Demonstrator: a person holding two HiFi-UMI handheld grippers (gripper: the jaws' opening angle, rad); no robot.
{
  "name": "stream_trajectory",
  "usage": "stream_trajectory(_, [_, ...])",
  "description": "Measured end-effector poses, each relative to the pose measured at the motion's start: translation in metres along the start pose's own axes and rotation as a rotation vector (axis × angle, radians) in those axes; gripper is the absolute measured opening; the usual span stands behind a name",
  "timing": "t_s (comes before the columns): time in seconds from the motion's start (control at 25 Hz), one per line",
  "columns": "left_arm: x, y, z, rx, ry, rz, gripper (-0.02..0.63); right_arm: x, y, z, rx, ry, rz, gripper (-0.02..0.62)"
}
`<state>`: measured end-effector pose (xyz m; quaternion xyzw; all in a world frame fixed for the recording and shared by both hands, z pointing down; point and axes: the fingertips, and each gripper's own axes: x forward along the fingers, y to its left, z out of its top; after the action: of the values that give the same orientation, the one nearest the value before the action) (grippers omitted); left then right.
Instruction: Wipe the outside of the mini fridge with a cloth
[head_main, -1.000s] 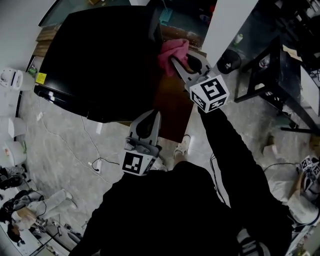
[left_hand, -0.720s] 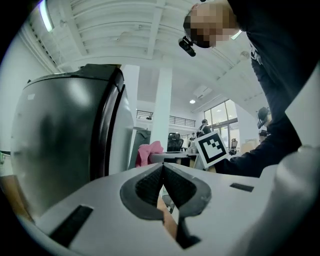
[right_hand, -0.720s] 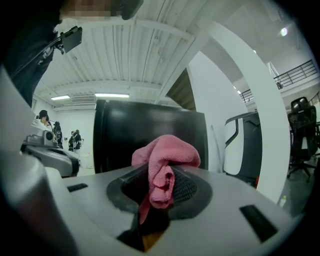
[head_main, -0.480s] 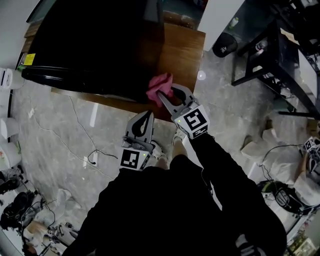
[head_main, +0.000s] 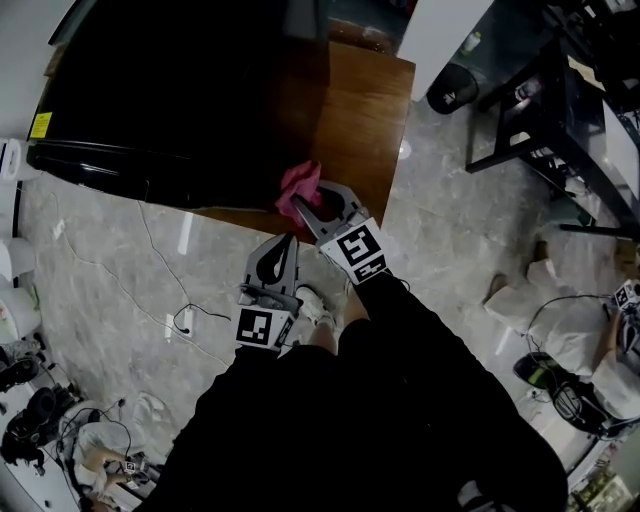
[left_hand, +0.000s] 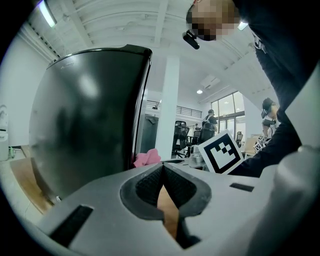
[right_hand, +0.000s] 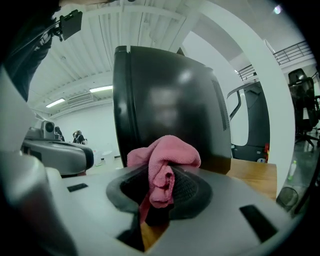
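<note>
Your right gripper (head_main: 318, 203) reaches forward from your body and is closed on the pink cloth (head_main: 299, 184). The cloth is right at the near side of the black fridge (head_main: 170, 90), above the front edge of the wooden table (head_main: 365, 110). Your left gripper (head_main: 287, 240) is held lower and closer to you, just beside the right one, with its jaws together and nothing between them.
</note>
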<state>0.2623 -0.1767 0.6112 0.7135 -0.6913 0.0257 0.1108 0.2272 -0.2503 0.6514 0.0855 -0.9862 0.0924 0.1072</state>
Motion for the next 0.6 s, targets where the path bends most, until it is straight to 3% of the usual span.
stream_trajectory(0.6, [0.053, 0.017, -0.008, -0.027, 0.04, 0.003, 0.006, 0.05, -0.073, -0.003, 0.065, 0.009, -0.067, 0.101])
